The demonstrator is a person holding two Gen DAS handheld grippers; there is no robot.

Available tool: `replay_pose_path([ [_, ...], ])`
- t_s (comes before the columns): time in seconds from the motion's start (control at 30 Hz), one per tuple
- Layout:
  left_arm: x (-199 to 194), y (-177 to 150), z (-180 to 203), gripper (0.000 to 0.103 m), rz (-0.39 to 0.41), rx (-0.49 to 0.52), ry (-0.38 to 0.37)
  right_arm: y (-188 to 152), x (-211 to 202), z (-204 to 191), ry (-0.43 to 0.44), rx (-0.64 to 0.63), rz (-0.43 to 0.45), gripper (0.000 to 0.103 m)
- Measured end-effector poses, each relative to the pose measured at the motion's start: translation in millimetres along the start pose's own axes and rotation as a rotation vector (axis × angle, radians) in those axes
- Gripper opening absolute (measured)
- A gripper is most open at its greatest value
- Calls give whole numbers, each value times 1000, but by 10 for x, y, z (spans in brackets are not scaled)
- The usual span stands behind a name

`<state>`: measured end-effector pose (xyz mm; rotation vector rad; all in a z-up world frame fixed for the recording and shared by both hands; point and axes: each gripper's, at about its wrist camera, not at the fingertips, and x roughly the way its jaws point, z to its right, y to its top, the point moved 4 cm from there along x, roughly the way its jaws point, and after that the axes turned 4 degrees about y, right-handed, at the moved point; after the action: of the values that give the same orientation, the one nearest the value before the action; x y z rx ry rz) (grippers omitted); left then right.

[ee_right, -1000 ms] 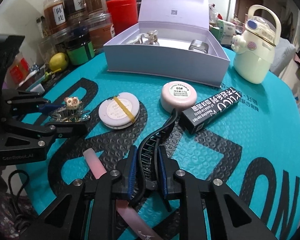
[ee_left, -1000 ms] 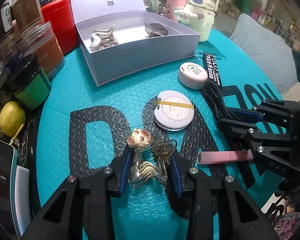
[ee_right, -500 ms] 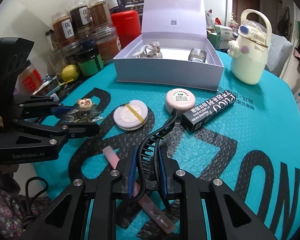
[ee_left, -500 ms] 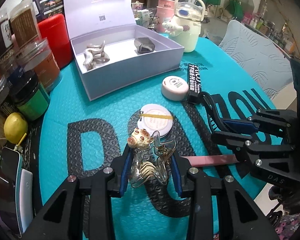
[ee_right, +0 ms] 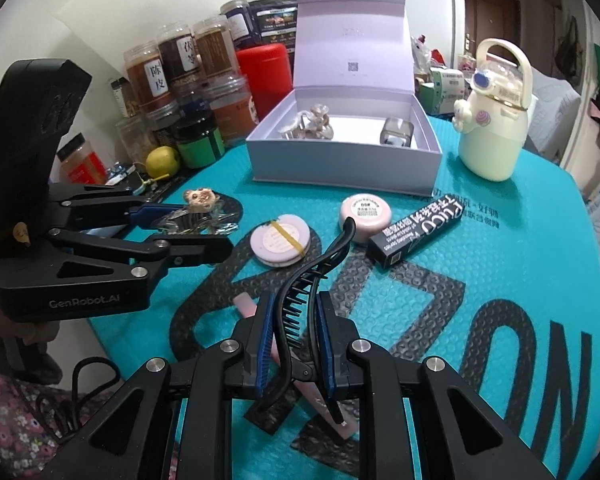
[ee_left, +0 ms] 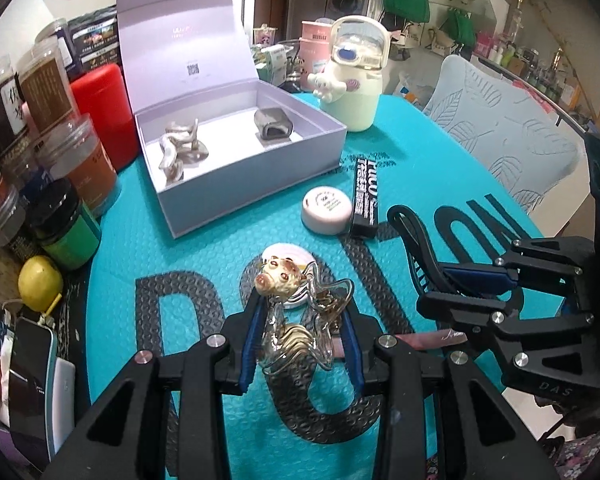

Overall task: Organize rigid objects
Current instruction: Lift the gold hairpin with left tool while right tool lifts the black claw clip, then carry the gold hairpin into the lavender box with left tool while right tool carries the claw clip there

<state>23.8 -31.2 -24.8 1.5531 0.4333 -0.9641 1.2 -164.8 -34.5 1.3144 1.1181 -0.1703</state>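
My left gripper (ee_left: 302, 334) is shut on a clear hair claw clip with a small pig figure (ee_left: 288, 312), held above the teal mat; the same left gripper (ee_right: 204, 226) and clear clip (ee_right: 198, 216) show at the left of the right wrist view. My right gripper (ee_right: 294, 340) is shut on a black curved hair clip (ee_right: 308, 280), also lifted off the mat; that right gripper (ee_left: 460, 286) and black clip (ee_left: 416, 244) show at the right of the left wrist view. The open lavender box (ee_left: 260, 168) (ee_right: 340, 164) stands at the back, holding a beige clip (ee_left: 180, 148) and a grey clip (ee_left: 274, 124).
On the teal mat (ee_right: 500, 240) lie a round white compact with a yellow band (ee_right: 280, 244), a pink round case (ee_right: 366, 212), a black printed carton (ee_right: 416, 232) and a pink flat bar (ee_right: 248, 304). Jars (ee_right: 172, 80), a red canister (ee_right: 266, 76) and a lemon (ee_right: 162, 160) line the left; a cream bottle (ee_right: 492, 120) stands right.
Both grippers have risen with their clips still held, so the mat, the compacts and the box look smaller and farther below.
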Motion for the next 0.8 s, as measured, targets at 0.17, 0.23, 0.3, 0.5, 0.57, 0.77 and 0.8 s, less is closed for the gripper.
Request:
replay_pose_path([
  [0.17,-59,129,7,35,27,8,0,100,-94,-24,16,-13,19,20],
  [0.23,-77,185,-5,35,35,13,5,158,-119,-19,29,-9,23,20],
  [0.3,-94,242,-15,35,45,14,5,215,-145,-15,41,-7,31,20],
  [0.5,-108,438,-64,35,73,16,5,417,-194,1,51,-21,58,20],
  [0.57,-109,500,-77,35,82,16,6,495,-196,16,55,-27,64,20],
  [0.77,-91,716,-168,35,113,11,11,740,-188,57,56,-58,84,20],
  [0.8,-82,758,-191,35,117,9,13,785,-185,67,56,-62,86,20],
])
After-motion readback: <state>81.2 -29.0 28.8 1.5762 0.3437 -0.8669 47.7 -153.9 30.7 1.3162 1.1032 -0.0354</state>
